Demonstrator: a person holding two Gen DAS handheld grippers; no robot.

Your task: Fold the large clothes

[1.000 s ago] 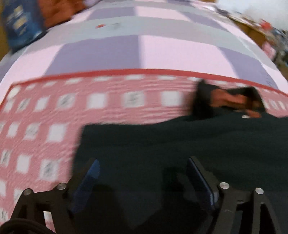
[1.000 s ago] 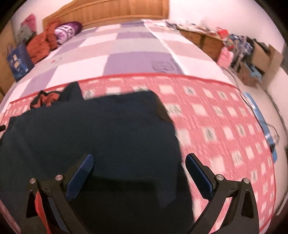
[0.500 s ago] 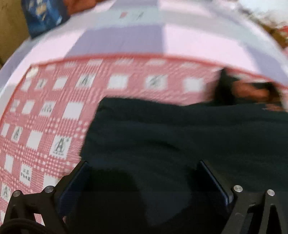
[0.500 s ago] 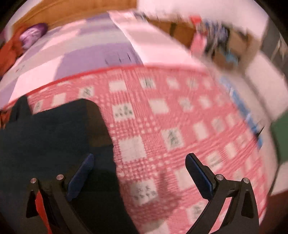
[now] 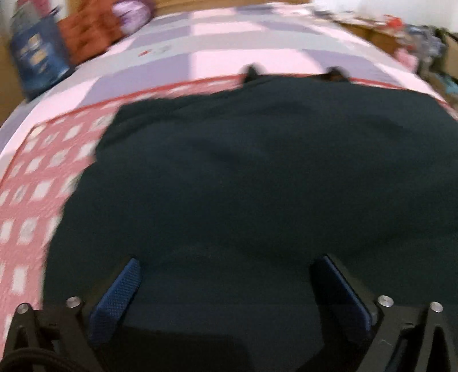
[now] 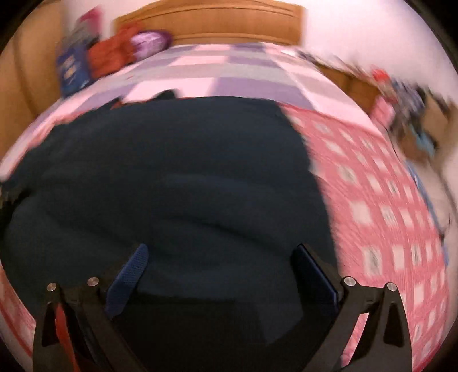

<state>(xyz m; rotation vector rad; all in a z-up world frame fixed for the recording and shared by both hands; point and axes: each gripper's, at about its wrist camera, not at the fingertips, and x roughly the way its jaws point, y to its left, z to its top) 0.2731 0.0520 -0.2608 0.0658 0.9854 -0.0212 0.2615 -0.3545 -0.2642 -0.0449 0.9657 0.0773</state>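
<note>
Hand-held gripper (image 5: 226, 289) left and hand-held gripper (image 6: 220, 277) right: jaws wide, empty, left's just opened; poised over dark garment (image 5: 257, 177) spread flat on bed (image 5: 34, 183) for folding.

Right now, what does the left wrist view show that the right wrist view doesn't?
Only the left wrist view: the dark garment's left edge, with red checked blanket beside it, and the left tongs open, their jaws having just been opening, nothing pinched. Only the right wrist view: the garment's right edge, the wooden headboard, and the right tongs open. Both: the blue bag and purple pillow on the pastel bedspread.
</note>
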